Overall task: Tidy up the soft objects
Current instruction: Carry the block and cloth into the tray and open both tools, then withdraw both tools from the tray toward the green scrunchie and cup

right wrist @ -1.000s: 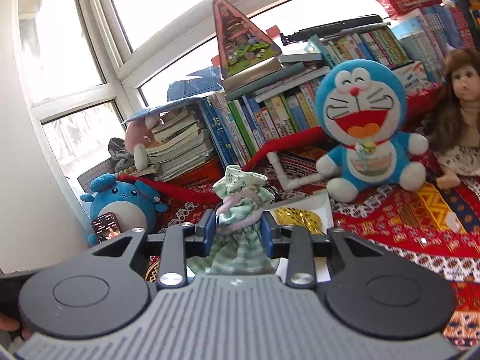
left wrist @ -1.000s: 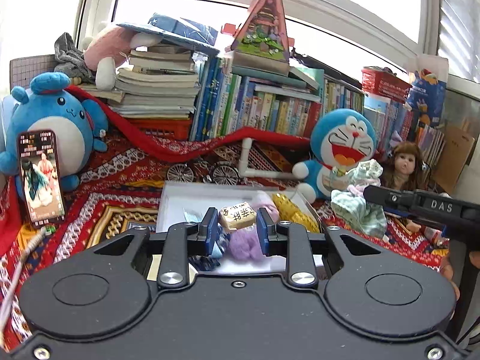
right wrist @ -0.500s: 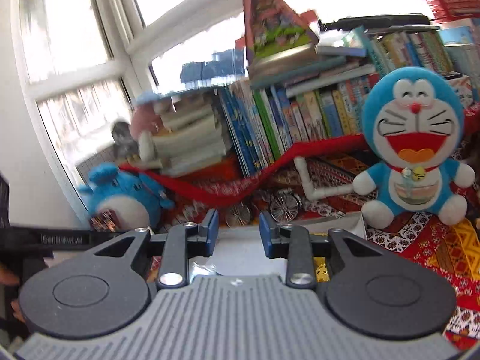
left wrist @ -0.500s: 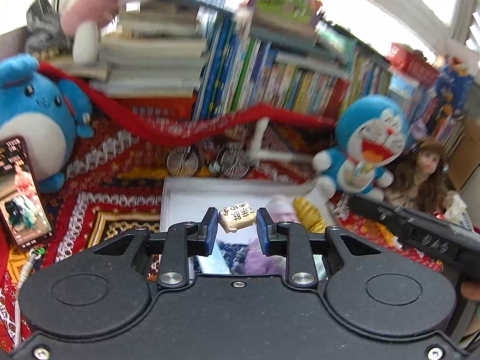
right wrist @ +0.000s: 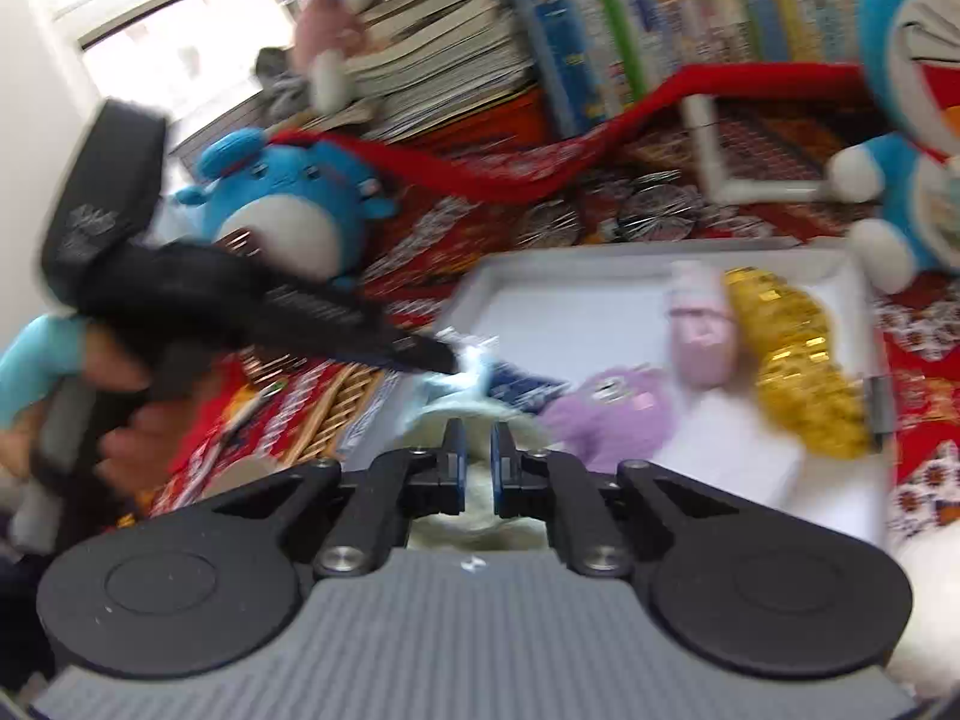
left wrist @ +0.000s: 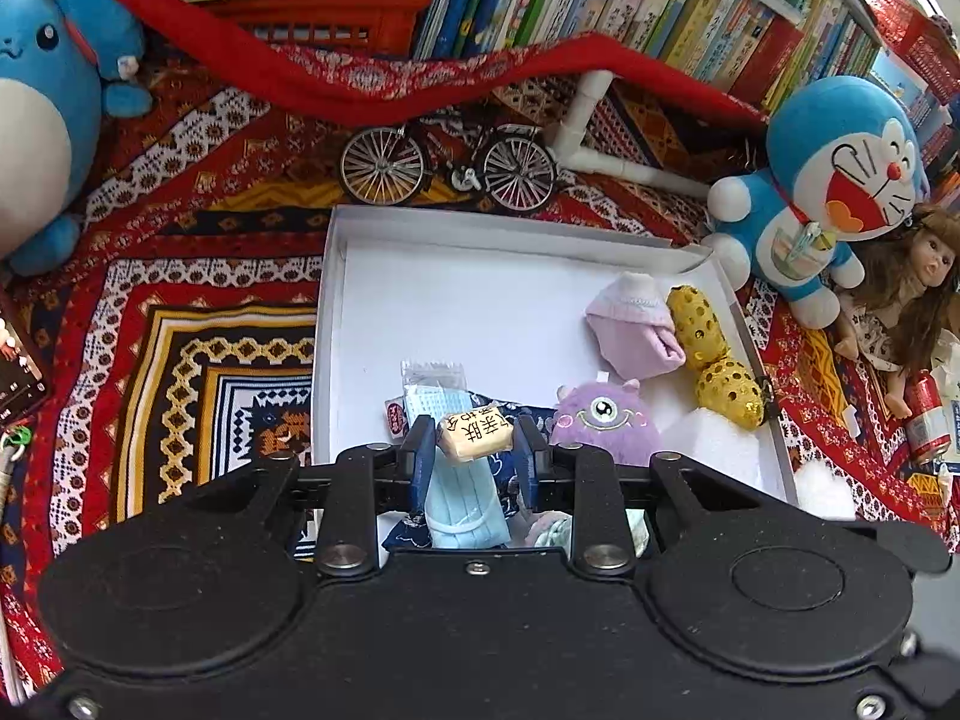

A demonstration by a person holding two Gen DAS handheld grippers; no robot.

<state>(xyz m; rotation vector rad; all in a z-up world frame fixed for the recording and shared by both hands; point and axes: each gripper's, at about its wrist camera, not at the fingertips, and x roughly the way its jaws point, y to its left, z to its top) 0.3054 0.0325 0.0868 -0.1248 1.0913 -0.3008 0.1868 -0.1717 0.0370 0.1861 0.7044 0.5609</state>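
Observation:
In the left wrist view my left gripper is shut on a small yellow block with black characters, held over the near end of the white box. Inside the box lie a packaged blue face mask, a purple one-eyed plush, a lilac pouch and a gold sequin toy. In the blurred right wrist view my right gripper is shut with nothing between its pads. A pale green cloth bag lies under it. The left gripper reaches in from the left.
A blue cat plush, a doll and a red can flank the box on the right. A model bicycle and white pipe stand behind it. A round blue plush and a phone are left.
Both grippers tipped down toward the white box. The right gripper let go of the green striped bag and then shut on nothing. The left gripper kept the yellow block.

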